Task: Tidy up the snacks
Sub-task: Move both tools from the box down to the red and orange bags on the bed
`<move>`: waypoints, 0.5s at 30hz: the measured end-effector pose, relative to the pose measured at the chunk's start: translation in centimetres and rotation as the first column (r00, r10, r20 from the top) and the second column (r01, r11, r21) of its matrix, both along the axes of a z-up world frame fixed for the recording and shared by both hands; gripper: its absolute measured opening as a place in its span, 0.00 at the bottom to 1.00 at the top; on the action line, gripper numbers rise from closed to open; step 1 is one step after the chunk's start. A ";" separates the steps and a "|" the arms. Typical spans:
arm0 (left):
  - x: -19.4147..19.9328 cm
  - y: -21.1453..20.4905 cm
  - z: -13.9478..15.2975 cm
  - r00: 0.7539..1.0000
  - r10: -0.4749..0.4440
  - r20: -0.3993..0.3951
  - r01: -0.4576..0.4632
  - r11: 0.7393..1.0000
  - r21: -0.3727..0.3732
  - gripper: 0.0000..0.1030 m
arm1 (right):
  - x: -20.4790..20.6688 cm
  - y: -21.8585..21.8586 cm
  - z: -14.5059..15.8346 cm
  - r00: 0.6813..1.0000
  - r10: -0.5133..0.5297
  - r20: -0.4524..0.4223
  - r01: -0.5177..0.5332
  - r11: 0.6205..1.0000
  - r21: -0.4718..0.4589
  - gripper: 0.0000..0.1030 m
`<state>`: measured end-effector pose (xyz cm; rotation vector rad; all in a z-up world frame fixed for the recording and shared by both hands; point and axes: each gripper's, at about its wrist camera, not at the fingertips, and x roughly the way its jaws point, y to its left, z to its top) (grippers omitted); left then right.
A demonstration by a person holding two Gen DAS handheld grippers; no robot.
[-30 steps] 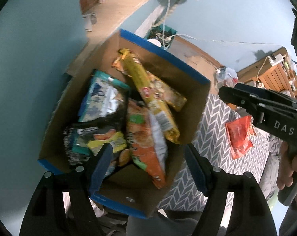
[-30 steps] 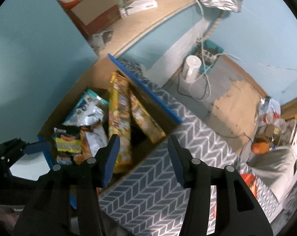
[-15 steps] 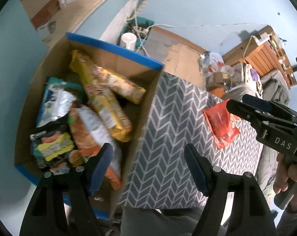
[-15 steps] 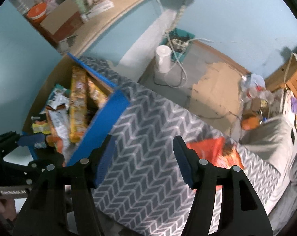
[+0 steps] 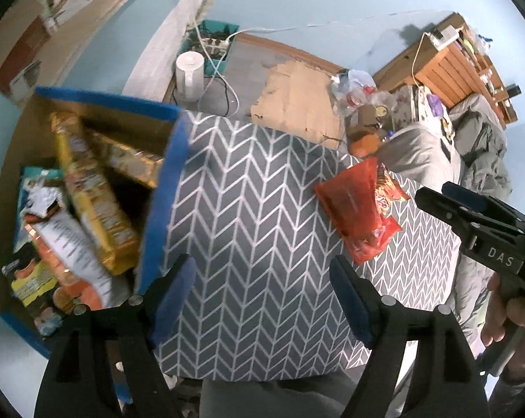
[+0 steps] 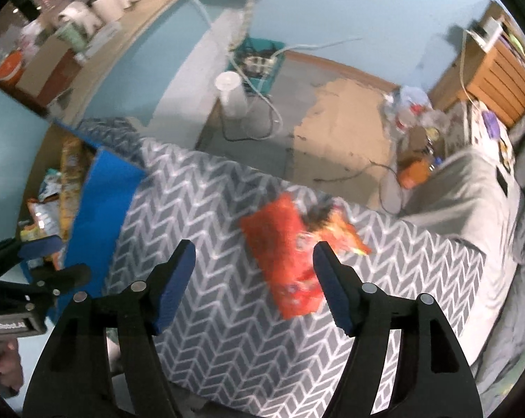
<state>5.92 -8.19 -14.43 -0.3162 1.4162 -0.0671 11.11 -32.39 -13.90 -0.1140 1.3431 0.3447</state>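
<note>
A red snack bag [image 5: 354, 209] [image 6: 283, 254] lies on the grey chevron cloth [image 5: 255, 230] [image 6: 206, 327], partly over an orange-red bag [image 5: 389, 188] [image 6: 335, 231]. A cardboard box with blue edges [image 5: 173, 177] [image 6: 100, 202] at the left holds several snack packs [image 5: 88, 188]. My left gripper [image 5: 262, 299] hovers over the cloth beside the box, its jaws opening and empty. My right gripper [image 6: 253, 282] hangs above the cloth just left of the red bag, jaws opening, nothing between them. It also shows at the right in the left wrist view, right gripper [image 5: 478, 223].
Beyond the cloth's far edge the floor carries a white cylinder [image 5: 190, 76], cables, a teal crate [image 5: 210, 41] and flat cardboard [image 5: 297, 101]. Grey bedding [image 6: 478, 188] and a wooden rack [image 5: 450, 66] stand right. A shelf with boxes [image 6: 53, 66] runs along the upper left.
Both grippers have swung right, from over the box to over the cloth. The red bag has come closer in both views. The right jaws have spread wider.
</note>
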 end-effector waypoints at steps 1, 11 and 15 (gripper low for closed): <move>0.6 -0.6 -0.2 1.000 -0.009 -0.003 0.009 1.000 0.000 0.78 | 0.2 -0.8 -0.4 1.000 -0.014 -0.004 0.014 1.000 -0.014 0.68; 4.6 -5.6 -2.8 0.997 -0.072 -0.012 0.072 0.996 0.044 0.78 | 2.6 -6.3 -4.3 0.986 -0.147 -0.073 0.147 0.989 -0.011 0.69; 5.5 -7.0 -4.5 0.997 -0.069 -0.030 0.070 0.997 0.037 0.78 | 3.7 -7.1 -5.6 0.977 -0.189 -0.098 0.190 0.982 -0.001 0.69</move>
